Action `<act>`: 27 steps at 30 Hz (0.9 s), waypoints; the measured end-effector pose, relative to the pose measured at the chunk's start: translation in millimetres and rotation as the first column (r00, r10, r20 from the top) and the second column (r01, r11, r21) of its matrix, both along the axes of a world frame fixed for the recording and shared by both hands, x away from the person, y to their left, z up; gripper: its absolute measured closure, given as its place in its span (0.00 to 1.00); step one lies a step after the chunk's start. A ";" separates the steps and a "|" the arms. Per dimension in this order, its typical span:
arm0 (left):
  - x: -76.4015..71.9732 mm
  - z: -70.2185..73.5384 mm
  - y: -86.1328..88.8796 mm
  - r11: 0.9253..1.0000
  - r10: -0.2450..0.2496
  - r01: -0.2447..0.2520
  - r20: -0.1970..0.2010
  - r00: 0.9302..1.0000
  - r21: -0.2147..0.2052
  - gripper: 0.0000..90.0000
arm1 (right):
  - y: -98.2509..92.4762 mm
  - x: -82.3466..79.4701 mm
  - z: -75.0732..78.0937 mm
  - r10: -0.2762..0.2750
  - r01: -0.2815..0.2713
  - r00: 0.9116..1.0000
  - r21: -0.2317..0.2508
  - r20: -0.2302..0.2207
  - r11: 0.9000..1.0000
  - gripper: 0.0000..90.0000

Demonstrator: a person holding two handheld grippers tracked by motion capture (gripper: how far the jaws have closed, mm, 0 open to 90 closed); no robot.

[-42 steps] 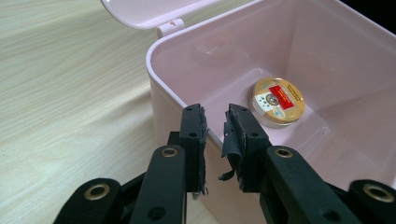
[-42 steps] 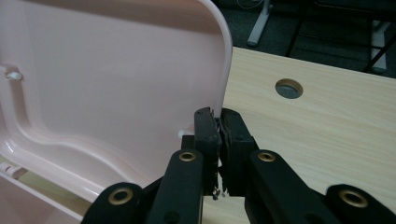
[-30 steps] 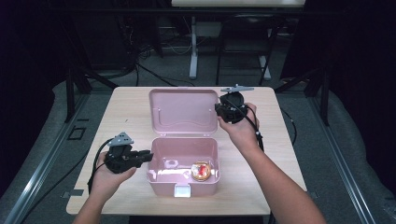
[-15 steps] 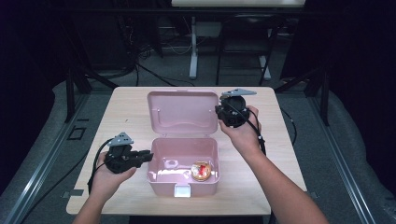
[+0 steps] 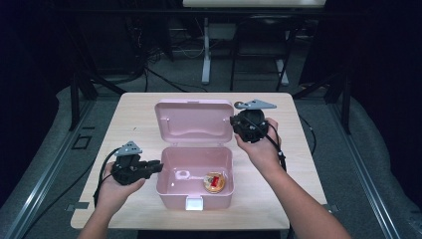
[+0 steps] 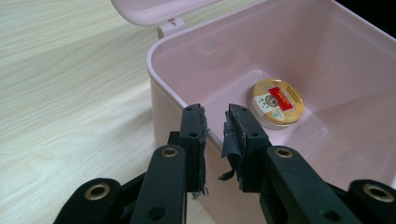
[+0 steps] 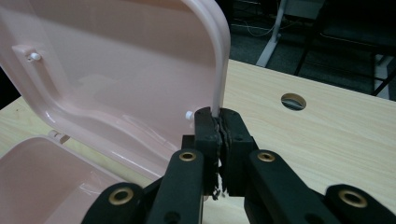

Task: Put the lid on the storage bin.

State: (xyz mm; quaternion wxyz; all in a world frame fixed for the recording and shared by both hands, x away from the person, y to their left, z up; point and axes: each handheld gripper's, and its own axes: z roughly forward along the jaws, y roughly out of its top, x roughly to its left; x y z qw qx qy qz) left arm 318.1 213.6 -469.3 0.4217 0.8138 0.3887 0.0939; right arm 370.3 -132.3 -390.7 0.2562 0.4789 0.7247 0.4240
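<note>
Nearest the person, the left gripper (image 5: 149,167) sits beside the left wall of the pink box (image 6: 154,88). Its jaws stand a little apart, straddling that wall's rim; whether the pads press on it cannot be told. Just beyond its tips and slightly to their right, a round gold tin (image 6: 276,103) lies flat on the box floor.

Farther off, the right gripper (image 7: 218,122) has its jaws shut on the right edge of the raised lid (image 7: 116,60), which stands nearly upright and stretches away to that gripper's left. The lid hinges along the box's far side, so any closing swing would come down toward the person, and the right hand is the one placed to guide it.
</note>
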 end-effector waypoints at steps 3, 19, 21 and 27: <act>-0.1 0.1 -0.2 1.000 0.002 -0.002 0.001 1.000 0.002 0.85 | -0.3 -3.4 0.1 0.005 -0.005 1.000 -0.004 0.004 1.000 0.97; -0.2 -0.4 -0.2 1.000 0.006 -0.006 0.003 1.000 -0.004 0.85 | -2.5 -20.8 -2.8 0.025 -0.024 0.999 -0.008 0.034 1.000 0.97; -0.3 -0.2 -0.1 1.000 0.004 -0.004 0.002 1.000 -0.002 0.85 | -2.8 -22.3 -3.3 0.028 -0.028 0.999 -0.008 0.039 1.000 0.97; -0.1 -0.4 0.0 1.000 0.007 -0.007 0.003 1.000 -0.004 0.85 | -2.6 -28.2 -4.2 0.034 -0.033 0.998 -0.018 0.050 0.999 0.96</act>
